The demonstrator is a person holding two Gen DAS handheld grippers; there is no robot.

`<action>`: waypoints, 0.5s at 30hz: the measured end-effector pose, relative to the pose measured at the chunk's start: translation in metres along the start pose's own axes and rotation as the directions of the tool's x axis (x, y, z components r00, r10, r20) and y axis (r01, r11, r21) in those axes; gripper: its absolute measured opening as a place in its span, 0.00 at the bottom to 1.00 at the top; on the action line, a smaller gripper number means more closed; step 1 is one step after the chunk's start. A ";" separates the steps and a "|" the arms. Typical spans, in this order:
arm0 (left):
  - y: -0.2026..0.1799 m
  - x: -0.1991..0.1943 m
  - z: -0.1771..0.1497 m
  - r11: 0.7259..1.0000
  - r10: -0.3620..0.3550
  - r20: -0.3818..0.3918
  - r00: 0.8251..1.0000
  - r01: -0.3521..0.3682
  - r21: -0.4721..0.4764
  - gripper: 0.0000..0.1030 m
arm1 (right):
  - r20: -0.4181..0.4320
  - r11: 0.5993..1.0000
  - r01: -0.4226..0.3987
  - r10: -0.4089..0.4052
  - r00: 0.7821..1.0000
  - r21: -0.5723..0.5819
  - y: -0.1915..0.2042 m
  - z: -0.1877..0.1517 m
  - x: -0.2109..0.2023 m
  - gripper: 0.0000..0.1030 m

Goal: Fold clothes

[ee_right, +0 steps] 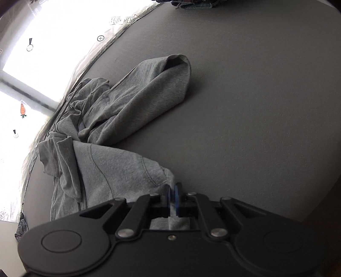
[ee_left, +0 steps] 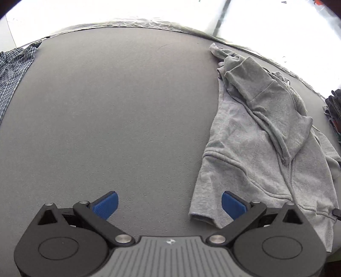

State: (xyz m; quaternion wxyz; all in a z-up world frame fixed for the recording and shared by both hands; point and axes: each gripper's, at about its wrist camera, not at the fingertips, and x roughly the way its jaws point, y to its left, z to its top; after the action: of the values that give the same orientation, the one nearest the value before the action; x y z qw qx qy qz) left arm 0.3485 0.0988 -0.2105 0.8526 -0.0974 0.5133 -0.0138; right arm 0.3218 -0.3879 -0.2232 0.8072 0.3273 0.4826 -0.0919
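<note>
A grey zip hoodie (ee_left: 251,136) lies crumpled on the dark grey table (ee_left: 117,106), at the right of the left wrist view, one sleeve folded across its body. My left gripper (ee_left: 169,205) is open and empty, hovering over the table with its right blue pad (ee_left: 233,204) above the hoodie's near hem corner. In the right wrist view the hoodie (ee_right: 119,170) spreads ahead and left, a sleeve (ee_right: 153,89) stretching away. My right gripper (ee_right: 172,199) is shut on the hoodie's near edge, cloth pinched between the blue pads.
A blue checked shirt (ee_left: 12,70) lies at the table's far left edge. A pile of dark clothes (ee_left: 334,106) sits at the right edge and also shows at the top of the right wrist view (ee_right: 191,4). Clear plastic sheeting (ee_right: 53,42) lies beyond the table.
</note>
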 end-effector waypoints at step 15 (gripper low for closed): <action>-0.074 0.028 -0.011 0.988 0.076 0.019 0.997 -0.078 0.133 0.26 | 0.030 0.967 0.018 -0.011 0.999 -0.255 0.026 0.005 0.013 0.37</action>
State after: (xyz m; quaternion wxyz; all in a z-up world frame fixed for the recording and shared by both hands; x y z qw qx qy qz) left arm 0.3574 0.0206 -0.2269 0.8607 -0.0204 0.5085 -0.0144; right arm 0.3445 -0.3685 -0.2208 0.8487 0.2160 0.4811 -0.0396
